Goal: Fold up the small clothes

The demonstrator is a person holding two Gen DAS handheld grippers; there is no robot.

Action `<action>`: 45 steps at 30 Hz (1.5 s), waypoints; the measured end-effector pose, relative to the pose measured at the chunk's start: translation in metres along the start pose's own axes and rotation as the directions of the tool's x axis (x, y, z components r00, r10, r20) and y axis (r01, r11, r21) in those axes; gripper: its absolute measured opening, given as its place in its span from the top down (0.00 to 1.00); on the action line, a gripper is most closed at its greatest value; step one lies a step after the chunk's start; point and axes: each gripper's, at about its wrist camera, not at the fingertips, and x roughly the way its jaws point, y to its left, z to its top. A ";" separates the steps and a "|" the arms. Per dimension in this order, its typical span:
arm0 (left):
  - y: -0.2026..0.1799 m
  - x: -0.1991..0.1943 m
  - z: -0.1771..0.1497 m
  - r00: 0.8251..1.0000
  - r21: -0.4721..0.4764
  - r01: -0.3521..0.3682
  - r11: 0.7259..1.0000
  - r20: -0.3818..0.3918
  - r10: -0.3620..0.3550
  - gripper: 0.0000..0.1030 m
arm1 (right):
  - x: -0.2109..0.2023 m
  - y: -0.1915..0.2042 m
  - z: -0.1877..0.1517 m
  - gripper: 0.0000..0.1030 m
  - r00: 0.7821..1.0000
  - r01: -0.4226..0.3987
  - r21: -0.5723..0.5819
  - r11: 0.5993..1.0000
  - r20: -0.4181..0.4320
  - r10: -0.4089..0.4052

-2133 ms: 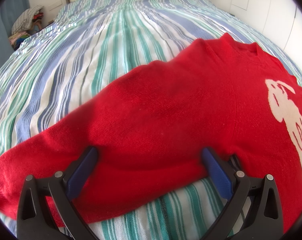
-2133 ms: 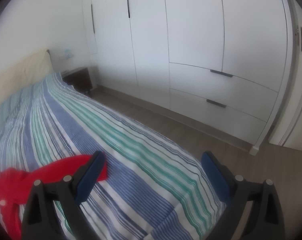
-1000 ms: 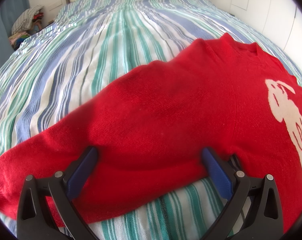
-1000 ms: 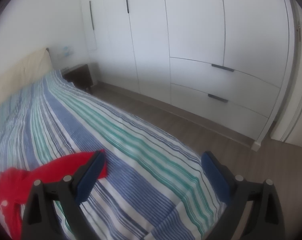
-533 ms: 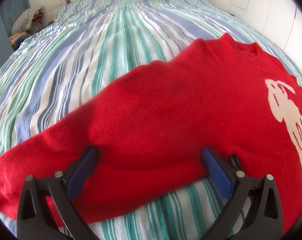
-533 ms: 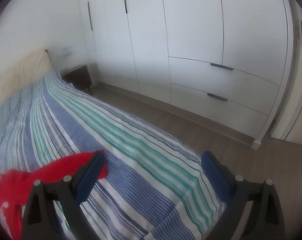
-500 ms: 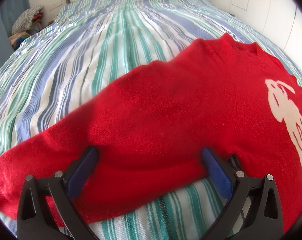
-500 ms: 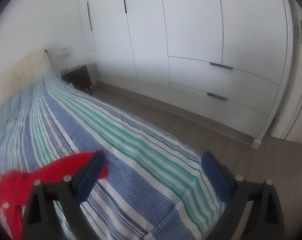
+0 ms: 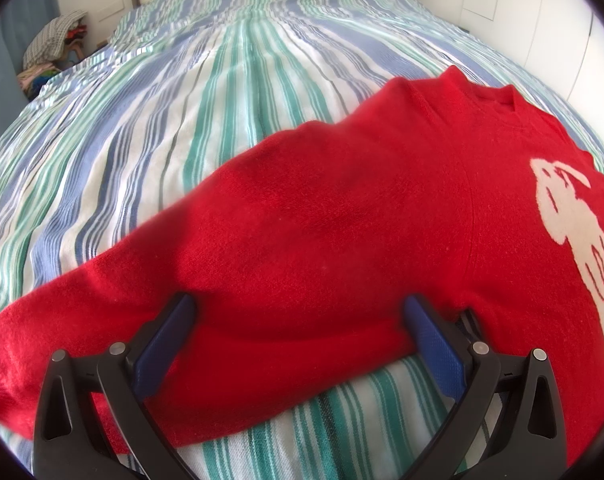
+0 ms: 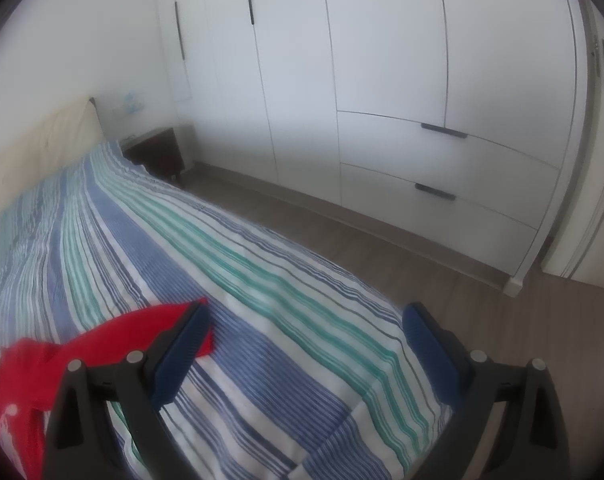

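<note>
A red sweater with a white animal print lies flat on the striped bed. One long sleeve runs toward the lower left of the left wrist view. My left gripper is open and sits low over that sleeve, its blue pads on either side of it. My right gripper is open and empty above the bed's right edge. In the right wrist view the sweater's other sleeve lies at the lower left, by the left finger.
White wardrobe doors and drawers line the wall beyond a strip of wooden floor. A dark nightstand stands by the headboard. A pile of clothes sits at the bed's far left.
The right gripper's view drifted slightly, first down, then back up. The left gripper and the sweater have not moved.
</note>
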 end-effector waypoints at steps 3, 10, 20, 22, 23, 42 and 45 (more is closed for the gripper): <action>0.000 0.000 0.000 1.000 0.000 0.000 1.000 0.000 0.000 0.00 | -0.002 -0.001 0.000 0.07 1.000 -0.001 0.003 1.000 0.008 0.000; 0.000 0.000 0.000 1.000 0.000 0.000 1.000 0.000 0.000 0.00 | -0.002 -0.004 0.001 0.07 1.000 0.001 0.019 1.000 0.006 -0.001; 0.000 0.000 0.000 1.000 0.000 0.000 1.000 0.000 0.000 0.00 | -0.004 -0.004 0.001 0.07 1.000 0.004 0.018 1.000 0.017 -0.004; 0.000 0.000 0.000 1.000 0.000 0.000 1.000 0.000 0.000 0.00 | -0.004 -0.005 0.001 0.07 1.000 0.008 0.019 1.000 0.017 -0.008; 0.000 0.000 0.000 1.000 0.000 0.000 1.000 0.000 0.000 0.00 | -0.004 -0.004 0.001 0.07 1.000 0.010 0.017 1.000 0.016 -0.010; 0.000 0.000 0.000 1.000 0.000 0.000 1.000 0.000 0.000 0.00 | -0.002 0.010 -0.001 0.07 1.000 0.027 -0.053 0.998 0.008 -0.027; 0.000 0.000 0.000 1.000 0.000 0.000 1.000 0.000 0.000 0.00 | -0.001 0.010 0.000 0.07 1.000 0.026 -0.052 0.998 0.003 -0.026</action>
